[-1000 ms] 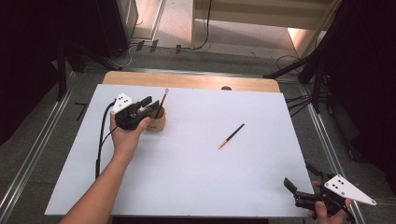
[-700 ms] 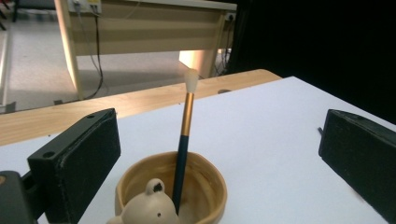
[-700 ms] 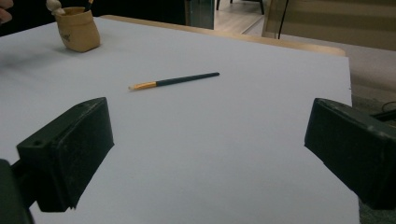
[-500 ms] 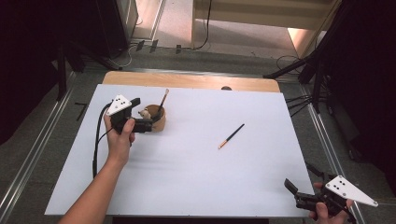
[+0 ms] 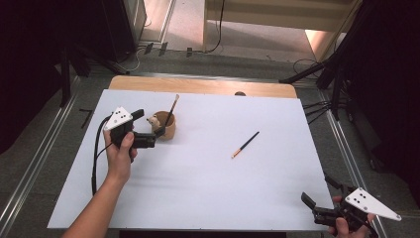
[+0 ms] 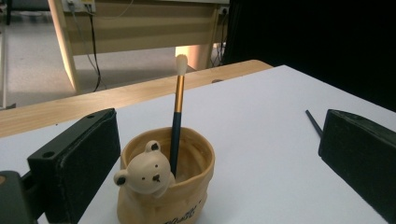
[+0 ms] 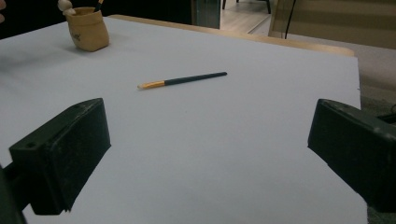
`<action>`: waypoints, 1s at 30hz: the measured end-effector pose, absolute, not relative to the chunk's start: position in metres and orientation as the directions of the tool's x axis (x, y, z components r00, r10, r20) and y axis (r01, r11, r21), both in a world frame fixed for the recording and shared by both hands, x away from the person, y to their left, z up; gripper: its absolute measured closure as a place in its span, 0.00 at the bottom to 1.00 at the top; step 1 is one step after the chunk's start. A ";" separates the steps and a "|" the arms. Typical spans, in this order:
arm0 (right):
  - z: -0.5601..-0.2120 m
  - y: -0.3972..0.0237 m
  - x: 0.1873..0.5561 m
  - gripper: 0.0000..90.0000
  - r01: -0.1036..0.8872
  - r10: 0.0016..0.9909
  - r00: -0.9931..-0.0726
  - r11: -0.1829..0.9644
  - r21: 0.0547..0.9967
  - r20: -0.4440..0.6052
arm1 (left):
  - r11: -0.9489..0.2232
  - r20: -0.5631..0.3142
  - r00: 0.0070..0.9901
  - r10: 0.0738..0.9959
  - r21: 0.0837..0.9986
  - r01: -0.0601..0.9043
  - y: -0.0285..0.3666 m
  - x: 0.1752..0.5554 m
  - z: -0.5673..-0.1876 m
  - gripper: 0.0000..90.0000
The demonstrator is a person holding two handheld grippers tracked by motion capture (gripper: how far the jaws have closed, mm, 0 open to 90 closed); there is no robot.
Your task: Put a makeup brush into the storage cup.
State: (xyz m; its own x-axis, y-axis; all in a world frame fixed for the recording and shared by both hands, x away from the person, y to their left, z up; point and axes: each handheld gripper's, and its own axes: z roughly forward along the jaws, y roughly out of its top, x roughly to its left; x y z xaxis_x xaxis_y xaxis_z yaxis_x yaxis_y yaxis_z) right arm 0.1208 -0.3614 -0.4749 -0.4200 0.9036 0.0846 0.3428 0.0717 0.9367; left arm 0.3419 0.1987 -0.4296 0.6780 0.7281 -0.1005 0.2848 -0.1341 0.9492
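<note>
A tan pot with a bear's head point(image 5: 166, 126) point(image 6: 166, 186) point(image 7: 88, 29) stands at the white sheet's back left. A dark brush with a gold ferrule point(image 5: 172, 110) point(image 6: 177, 107) leans upright in it, bristles up. A second brush point(image 5: 245, 144) point(image 7: 187, 80) point(image 6: 314, 122) lies flat near the sheet's middle. My left gripper point(image 5: 151, 128) point(image 6: 217, 135) sits just left of the pot, pointing at it. Its jaws have just been opening, stand wide and touch nothing. My right gripper point(image 5: 319, 192) point(image 7: 210, 121) rests open at the sheet's front right corner, aimed at the lying brush.
The white sheet point(image 5: 208, 188) covers most of a wooden table whose bare strip point(image 5: 198, 85) shows at the back. The left gripper's black cable point(image 5: 95, 158) trails along the forearm. Dark stand legs point(image 5: 322, 74) rise beyond the table's right side.
The left gripper has drawn back leftward from over the pot and its jaws have spread apart. The brush stays standing in the pot. The right gripper has not moved.
</note>
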 end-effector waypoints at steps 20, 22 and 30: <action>-0.475 -0.361 0.124 0.00 0.344 0.905 -0.416 0.062 0.937 0.093 | -0.154 -0.076 0.683 0.726 0.951 0.269 0.219 0.307 -0.433 0.00; -0.475 -0.361 0.124 0.00 0.345 0.905 -0.415 0.062 0.937 0.093 | -0.160 -0.066 0.679 0.731 0.951 0.264 0.223 0.304 -0.433 0.00; -0.475 -0.361 0.124 0.00 0.343 0.904 -0.415 0.054 0.938 0.100 | -0.166 -0.057 0.662 0.748 0.949 0.269 0.238 0.285 -0.434 0.00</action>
